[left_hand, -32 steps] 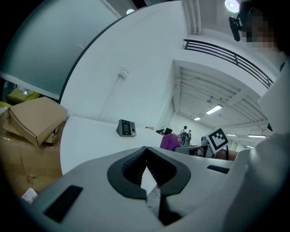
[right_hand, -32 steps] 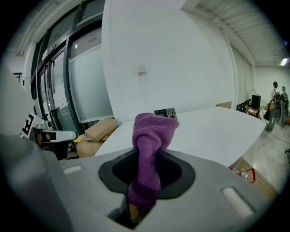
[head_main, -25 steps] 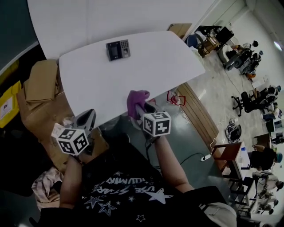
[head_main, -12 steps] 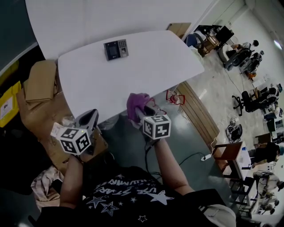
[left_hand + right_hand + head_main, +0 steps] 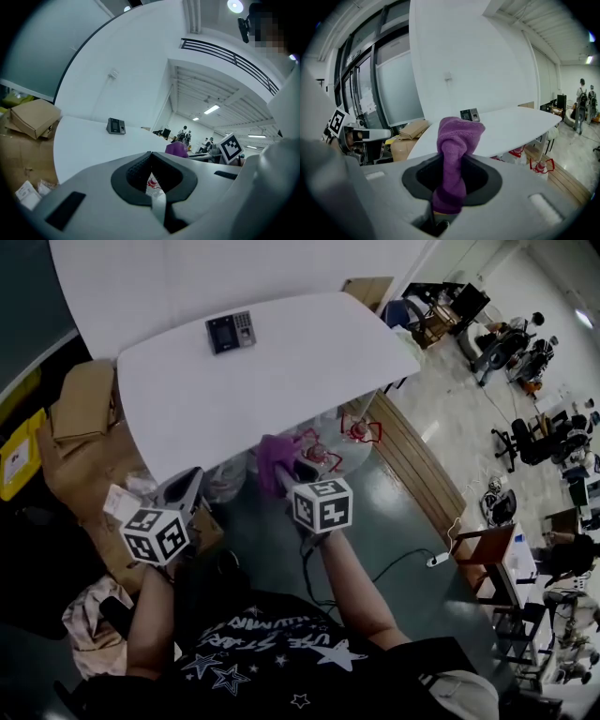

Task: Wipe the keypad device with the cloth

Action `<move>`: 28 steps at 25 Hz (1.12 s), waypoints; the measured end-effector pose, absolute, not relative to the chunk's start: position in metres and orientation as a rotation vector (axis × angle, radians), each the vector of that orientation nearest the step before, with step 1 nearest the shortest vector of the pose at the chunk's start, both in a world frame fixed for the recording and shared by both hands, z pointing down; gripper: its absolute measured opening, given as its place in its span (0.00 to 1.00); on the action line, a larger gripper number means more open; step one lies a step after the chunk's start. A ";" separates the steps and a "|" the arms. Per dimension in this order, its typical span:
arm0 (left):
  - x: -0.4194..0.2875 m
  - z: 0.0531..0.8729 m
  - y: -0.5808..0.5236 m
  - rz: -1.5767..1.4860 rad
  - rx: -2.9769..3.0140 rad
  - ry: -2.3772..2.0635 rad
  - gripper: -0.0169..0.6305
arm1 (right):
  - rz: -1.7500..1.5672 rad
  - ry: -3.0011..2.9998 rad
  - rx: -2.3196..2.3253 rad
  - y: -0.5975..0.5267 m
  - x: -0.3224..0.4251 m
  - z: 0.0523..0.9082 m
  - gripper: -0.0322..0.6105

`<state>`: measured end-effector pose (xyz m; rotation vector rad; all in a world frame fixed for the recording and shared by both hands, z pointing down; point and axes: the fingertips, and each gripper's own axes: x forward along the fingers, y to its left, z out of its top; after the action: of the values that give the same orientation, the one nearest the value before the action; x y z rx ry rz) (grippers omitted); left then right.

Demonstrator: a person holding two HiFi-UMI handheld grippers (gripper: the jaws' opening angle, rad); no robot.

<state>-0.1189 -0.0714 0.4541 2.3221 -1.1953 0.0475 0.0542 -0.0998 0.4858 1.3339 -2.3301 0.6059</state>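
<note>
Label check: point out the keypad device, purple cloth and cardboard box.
keypad device [image 5: 231, 332], head view, dark front face.
purple cloth [image 5: 457, 140], right gripper view, bunched top.
cardboard box [image 5: 35, 116], left gripper view, top flap.

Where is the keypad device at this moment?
In the head view, the keypad device lies alone on the far side of the white table, near the wall, left of centre.
</note>
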 end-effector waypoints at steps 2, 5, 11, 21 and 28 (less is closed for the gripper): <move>-0.108 0.450 -0.057 0.048 2.330 -1.192 0.04 | 0.603 -2.339 1.338 -0.083 0.062 0.482 0.21; -0.090 0.448 -0.031 0.049 2.343 -1.181 0.04 | 0.608 -2.346 1.339 -0.054 0.074 0.480 0.21; -0.062 0.446 0.016 0.075 2.378 -1.154 0.04 | 0.605 -2.357 1.340 -0.009 0.094 0.478 0.21; -0.040 0.441 0.076 0.069 2.378 -1.176 0.04 | 0.609 -2.381 1.353 0.047 0.116 0.472 0.21; -0.028 0.434 0.103 0.058 2.381 -1.196 0.04 | 0.590 -2.398 1.314 0.072 0.124 0.469 0.21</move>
<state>-0.0276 0.1025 0.4343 2.3805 -1.1964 0.0582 0.1245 0.0719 0.4686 1.3135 -2.3975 0.5895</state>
